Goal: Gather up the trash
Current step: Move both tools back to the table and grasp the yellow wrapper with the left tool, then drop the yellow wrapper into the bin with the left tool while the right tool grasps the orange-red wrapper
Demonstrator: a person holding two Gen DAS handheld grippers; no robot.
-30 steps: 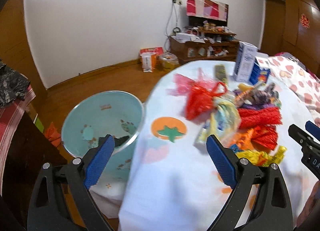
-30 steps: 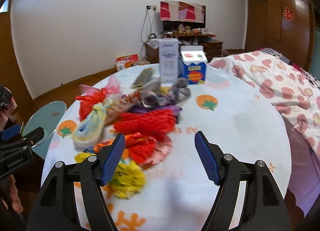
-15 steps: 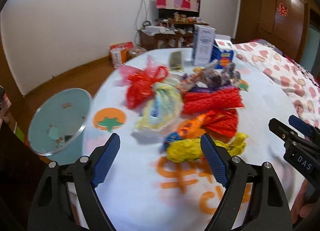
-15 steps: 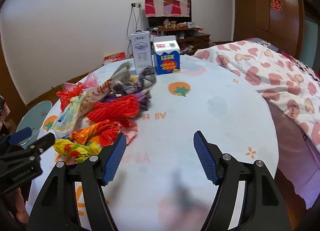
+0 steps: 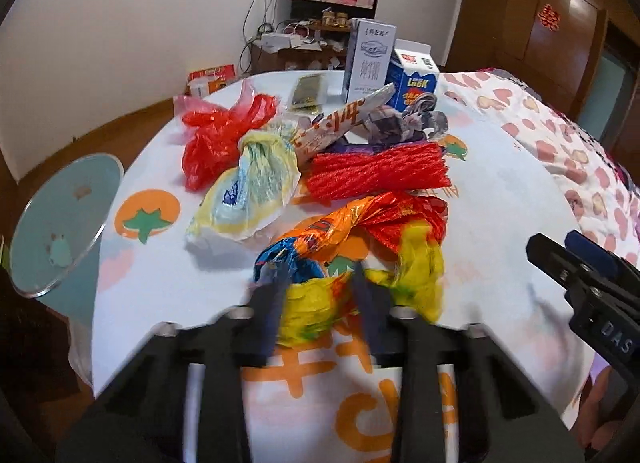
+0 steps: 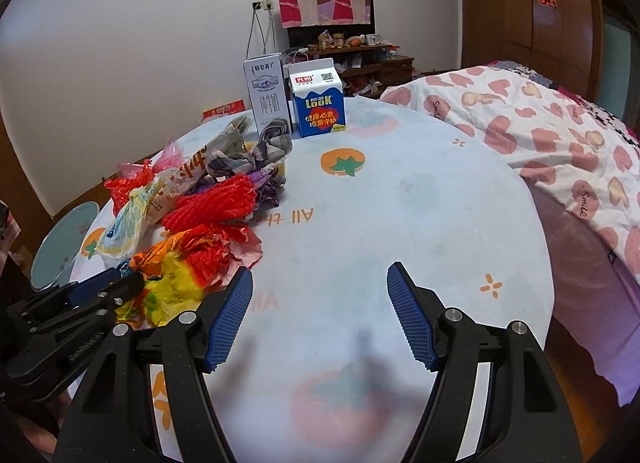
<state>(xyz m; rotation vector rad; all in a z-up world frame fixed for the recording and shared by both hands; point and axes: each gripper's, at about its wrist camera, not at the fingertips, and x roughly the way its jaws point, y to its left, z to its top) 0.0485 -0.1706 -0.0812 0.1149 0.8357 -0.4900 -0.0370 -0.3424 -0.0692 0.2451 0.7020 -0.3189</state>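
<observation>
Two cartons stand upright at the far side of your round table (image 6: pixel 420 191): a tall white milk carton (image 6: pixel 267 93) and, touching its right side, a blue carton (image 6: pixel 319 105). Between them and you lies the trash heap.

Your left gripper (image 5: pixel 318 295) has its fingers narrowed around the yellow wrapper (image 5: pixel 320 303) at the near edge of the heap; the frame is motion-blurred there, so you cannot tell whether the pads are actually pressing on it or just flanking it. Touching that wrapper on the far side are an orange and blue foil bag (image 5: pixel 316 233) and a crumpled red wrapper (image 5: pixel 404 219). Behind those sit a red mesh net (image 5: pixel 378 171), a pale yellow plastic bag (image 5: pixel 252 191) and a red plastic bag (image 5: pixel 218 137), with a long printed wrapper (image 5: pixel 344 123) and a grey patterned bag (image 5: pixel 404 123) lying on top farther back. All of it crowds the wrapper from behind.

Your right gripper (image 6: pixel 320 317) hangs over bare tablecloth to the right of the heap, jaws wide apart and holding nothing.

Off the table's left edge, a light blue bin (image 5: pixel 60 223) stands on the floor. A bed with a heart-print quilt (image 6: pixel 560 135) borders the table on the right.
</observation>
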